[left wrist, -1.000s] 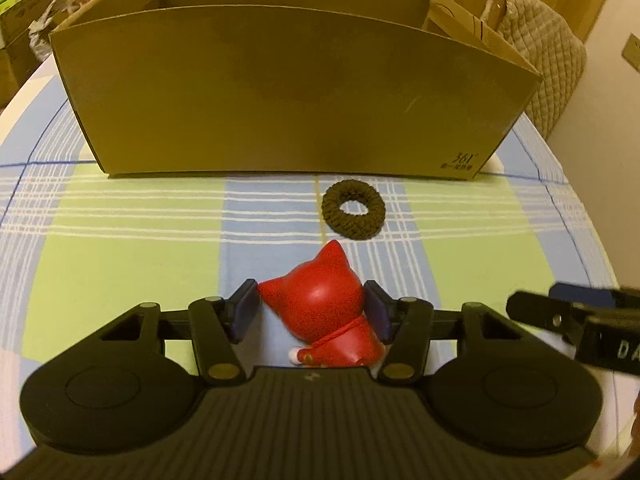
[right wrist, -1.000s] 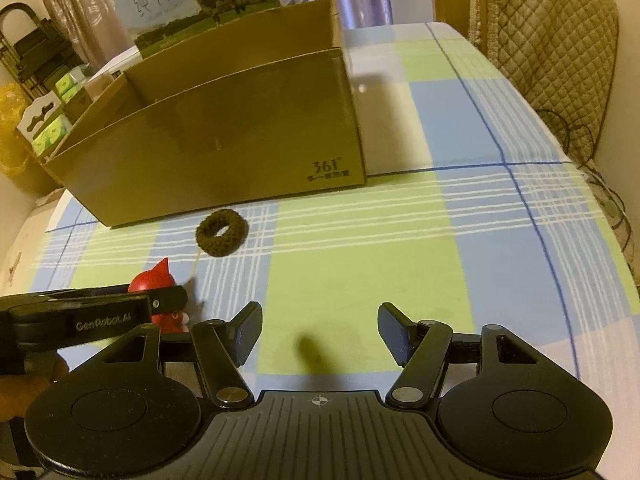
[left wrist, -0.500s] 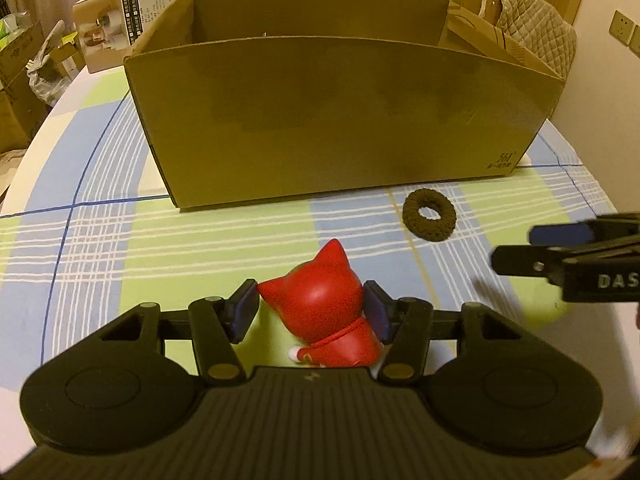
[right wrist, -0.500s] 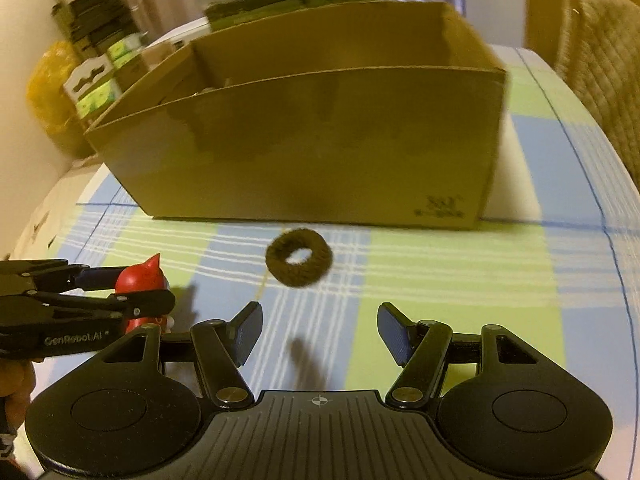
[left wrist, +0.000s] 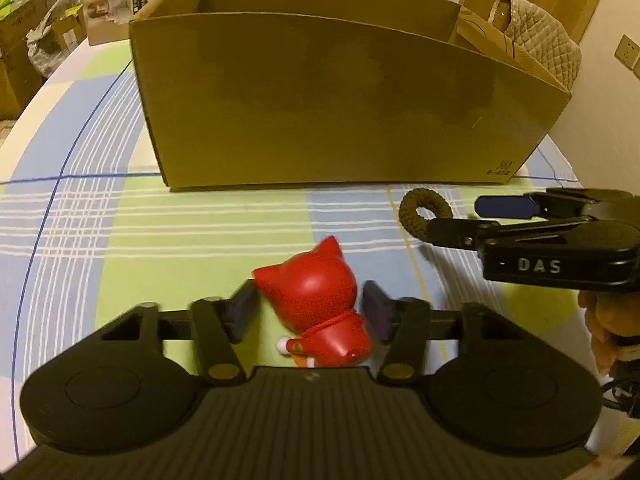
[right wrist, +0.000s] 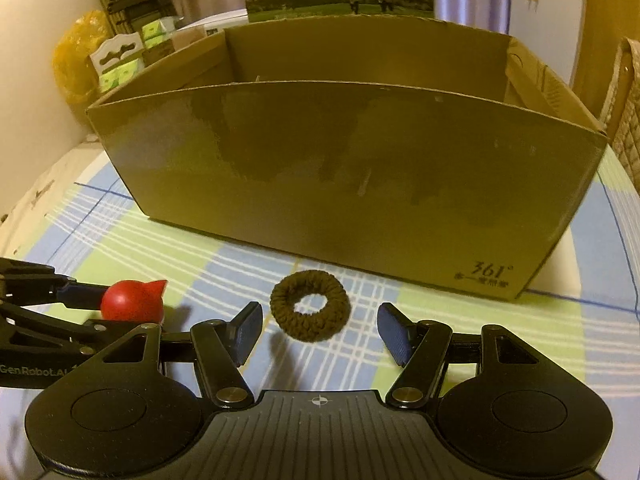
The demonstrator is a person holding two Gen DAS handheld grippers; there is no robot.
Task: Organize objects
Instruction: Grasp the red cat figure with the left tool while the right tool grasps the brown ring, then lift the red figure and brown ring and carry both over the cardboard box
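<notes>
red cat figure [left wrist: 312, 304] upright, ears toward far box [left wrist: 344, 104] | box marked "361°" | left gripper [left wrist: 310, 312] clamped figure | right gripper [right wrist: 318, 332] jaws spread near hair tie [right wrist: 309, 305]

"361°" on box [right wrist: 486, 270] ("DAS" on tool [left wrist: 538, 266])

Home: checked tablecloth [left wrist: 120, 216], quilted chair [left wrist: 540, 36].

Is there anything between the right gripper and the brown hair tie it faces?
Nothing visible. The right gripper is open, and the brown hair tie lies on the tablecloth just ahead of its fingertips. The cardboard box stands beyond.
</notes>
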